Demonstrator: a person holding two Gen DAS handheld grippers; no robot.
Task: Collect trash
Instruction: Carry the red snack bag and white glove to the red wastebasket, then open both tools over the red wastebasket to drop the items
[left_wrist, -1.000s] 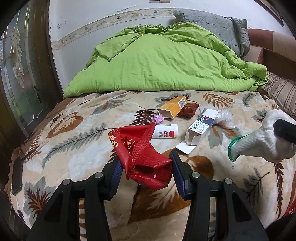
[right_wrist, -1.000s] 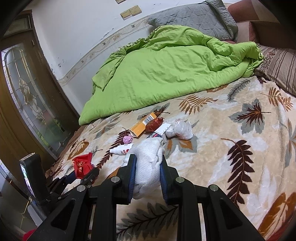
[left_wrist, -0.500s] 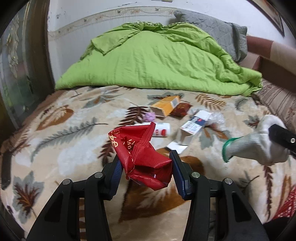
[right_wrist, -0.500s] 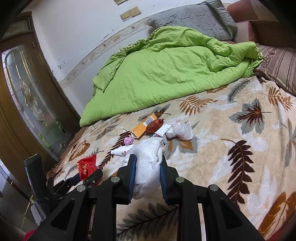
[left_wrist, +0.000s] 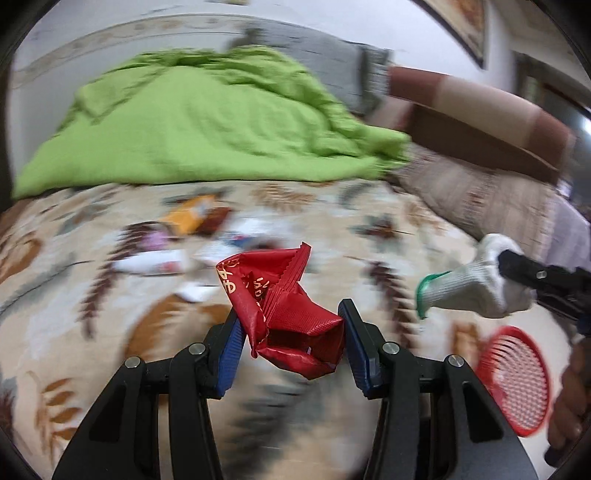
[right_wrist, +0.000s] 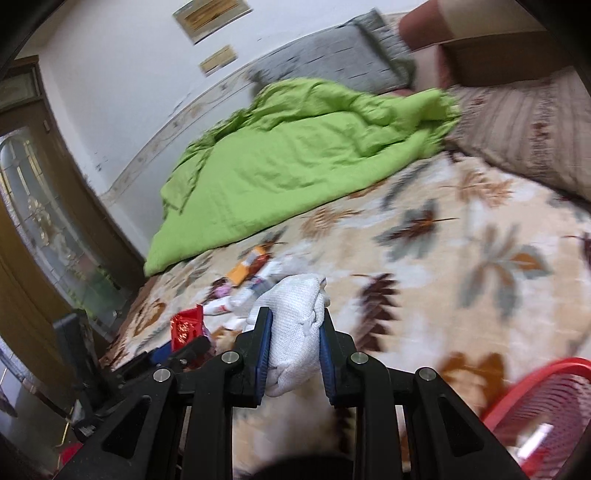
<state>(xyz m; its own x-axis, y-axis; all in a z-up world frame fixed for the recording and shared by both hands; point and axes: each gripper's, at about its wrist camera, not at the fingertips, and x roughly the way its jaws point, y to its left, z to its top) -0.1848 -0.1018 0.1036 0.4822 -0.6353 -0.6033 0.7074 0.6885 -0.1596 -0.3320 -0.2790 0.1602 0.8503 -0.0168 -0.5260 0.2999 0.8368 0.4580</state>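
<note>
Litter cluster (left_wrist: 192, 236) clutters the leaf-print blanket (left_wrist: 369, 206) toward 11 o'clock; red basket (left_wrist: 513, 380) blocks 4 o'clock; 1 o'clock lies bare.

Counted items: two grippers, left gripper (left_wrist: 291, 339) and right gripper (right_wrist: 293, 350); one red wrapper (left_wrist: 284, 314); one white glove (right_wrist: 295, 321); one red basket (left_wrist: 513, 380); one green quilt (left_wrist: 192, 122); one orange box (left_wrist: 192, 218), blurred.

Each of the two hand-held black plastic grippers, the left gripper (left_wrist: 291, 338) at the bottom centre of its frame and the right gripper (right_wrist: 293, 345) likewise, has angular cut-out arms, round silver screw heads at the joints, and flat blue pads (left_wrist: 229, 350) lining the fingers' inner faces.
</note>
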